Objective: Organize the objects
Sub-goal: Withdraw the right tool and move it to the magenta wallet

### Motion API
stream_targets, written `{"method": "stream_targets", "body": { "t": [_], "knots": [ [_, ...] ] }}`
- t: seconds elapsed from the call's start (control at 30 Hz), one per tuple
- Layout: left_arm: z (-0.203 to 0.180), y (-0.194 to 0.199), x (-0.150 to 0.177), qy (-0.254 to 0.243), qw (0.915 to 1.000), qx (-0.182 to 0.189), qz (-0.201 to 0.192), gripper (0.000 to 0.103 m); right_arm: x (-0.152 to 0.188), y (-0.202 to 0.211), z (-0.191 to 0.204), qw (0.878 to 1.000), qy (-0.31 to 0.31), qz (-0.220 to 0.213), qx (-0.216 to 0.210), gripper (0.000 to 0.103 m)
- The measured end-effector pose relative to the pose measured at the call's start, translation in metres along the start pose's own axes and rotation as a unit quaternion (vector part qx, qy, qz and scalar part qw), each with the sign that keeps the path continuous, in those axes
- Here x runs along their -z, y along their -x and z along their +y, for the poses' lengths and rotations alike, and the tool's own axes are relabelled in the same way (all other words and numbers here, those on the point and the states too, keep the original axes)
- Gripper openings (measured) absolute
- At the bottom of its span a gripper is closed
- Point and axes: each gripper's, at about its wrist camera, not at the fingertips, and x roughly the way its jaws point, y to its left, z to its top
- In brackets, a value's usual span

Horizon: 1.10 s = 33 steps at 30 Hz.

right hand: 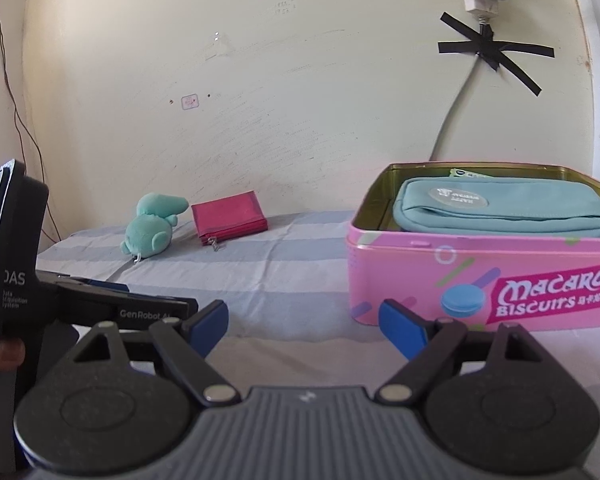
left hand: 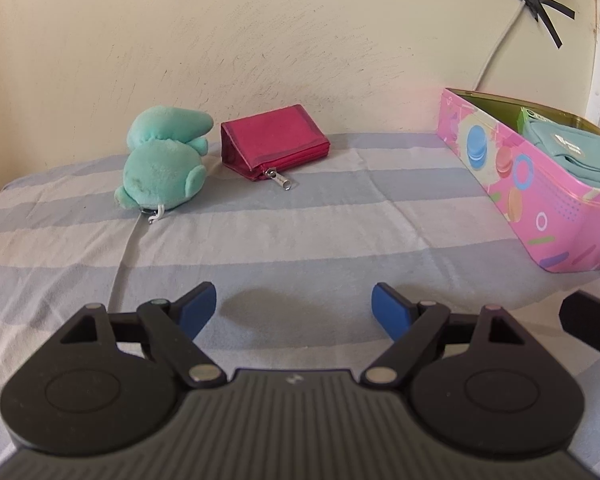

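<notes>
Two items, a teal plush [left hand: 162, 164] and a red wallet [left hand: 274, 142], lie side by side along the bed's far edge against the wall, touching or nearly so, and we judge them the pieces not yet sorted. A pink biscuit tin [right hand: 420, 280] stands open toward the bed's right side, lid off, well apart from both. A teal pouch [right hand: 504, 208] already fills most of it, with a green packet [right hand: 466, 173] wedged behind, which suggests the tin is where things are being collected. We hold both tools low over the striped sheet [left hand: 300, 216] near its front edge. Our left gripper [left hand: 294, 310] faces the plush and wallet, fingers spread wide with nothing between them. Our right gripper [right hand: 302, 324] faces the tin's near wall, likewise spread and empty. We reckon the left one is best placed to fetch the wallet, whose zip pull [left hand: 278, 179] points toward us.
</notes>
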Motion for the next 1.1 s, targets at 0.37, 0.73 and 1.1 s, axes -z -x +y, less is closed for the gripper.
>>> {"method": "stream_targets", "body": {
  "t": [0.37, 0.73, 1.1],
  "knots": [
    [0.016, -0.001, 0.0, 0.02, 0.9998, -0.008, 0.002, 0.089, -0.002, -0.01, 0.011, 1.0, 0.012, 0.012, -0.011, 0.086],
    [0.05, -0.003, -0.005, 0.069, 0.9974, -0.018, 0.006, 0.089, -0.015, -0.042, 0.022, 0.998, -0.004, 0.046, -0.042, 0.087],
    [0.072, -0.013, -0.009, 0.113, 0.9932, -0.026, 0.013, 0.086, -0.042, -0.092, 0.063, 0.997, 0.053, 0.036, -0.053, 0.095]
  ]
}}
